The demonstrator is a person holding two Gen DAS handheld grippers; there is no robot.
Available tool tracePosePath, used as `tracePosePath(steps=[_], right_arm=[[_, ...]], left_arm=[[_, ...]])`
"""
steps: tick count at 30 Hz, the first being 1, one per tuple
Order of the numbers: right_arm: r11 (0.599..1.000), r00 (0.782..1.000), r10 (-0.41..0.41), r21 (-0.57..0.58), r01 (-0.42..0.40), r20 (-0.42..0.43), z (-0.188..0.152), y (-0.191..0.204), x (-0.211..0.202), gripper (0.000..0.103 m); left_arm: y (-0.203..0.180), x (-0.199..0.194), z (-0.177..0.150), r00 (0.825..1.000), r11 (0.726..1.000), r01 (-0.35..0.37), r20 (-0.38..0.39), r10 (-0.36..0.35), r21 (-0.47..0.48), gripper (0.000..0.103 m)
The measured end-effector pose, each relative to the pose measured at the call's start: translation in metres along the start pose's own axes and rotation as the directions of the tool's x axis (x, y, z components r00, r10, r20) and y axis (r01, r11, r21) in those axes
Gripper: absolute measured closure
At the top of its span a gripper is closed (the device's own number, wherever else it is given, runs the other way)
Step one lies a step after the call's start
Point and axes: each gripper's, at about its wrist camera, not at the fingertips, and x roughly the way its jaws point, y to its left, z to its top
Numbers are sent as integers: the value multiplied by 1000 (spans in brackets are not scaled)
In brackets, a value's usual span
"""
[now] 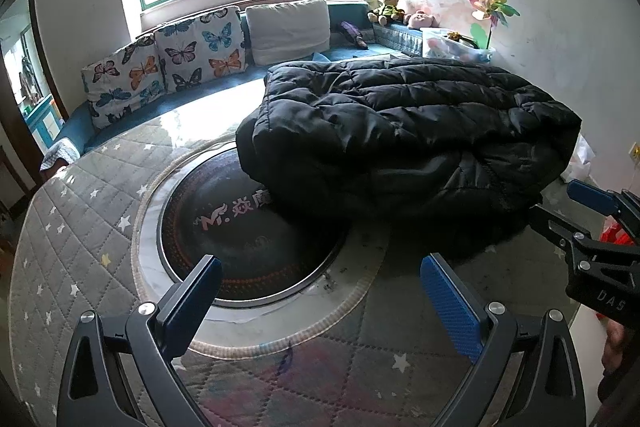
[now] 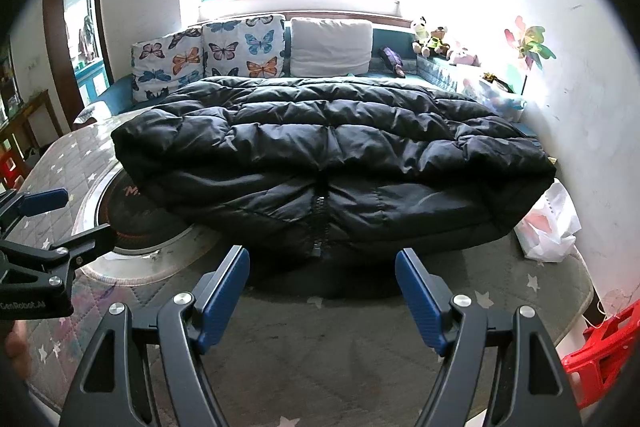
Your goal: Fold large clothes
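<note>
A black puffer jacket (image 1: 400,131) lies folded in a thick bundle on the far right part of a round table (image 1: 72,227) with a grey star-quilted cover. In the right wrist view the jacket (image 2: 332,155) shows its zipper facing me. My left gripper (image 1: 320,275) is open and empty, above the table in front of the jacket's left end. My right gripper (image 2: 322,267) is open and empty, just short of the jacket's near edge. The right gripper also shows at the right edge of the left wrist view (image 1: 560,207).
A round dark glass hotplate (image 1: 248,231) sits in the table's middle, partly under the jacket. A blue sofa with butterfly cushions (image 1: 168,63) stands behind. A white plastic bag (image 2: 548,227) lies at the table's right edge, a red stool (image 2: 600,347) beside it.
</note>
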Motion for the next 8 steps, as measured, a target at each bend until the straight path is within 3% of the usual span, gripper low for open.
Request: tracePosePath(steps=[8], right_arm=[[1000, 1000, 3, 3, -3, 8, 1, 1, -2, 20]], left_arm=[[-5, -2, -1, 1000, 1000, 8, 16, -8, 15, 0]])
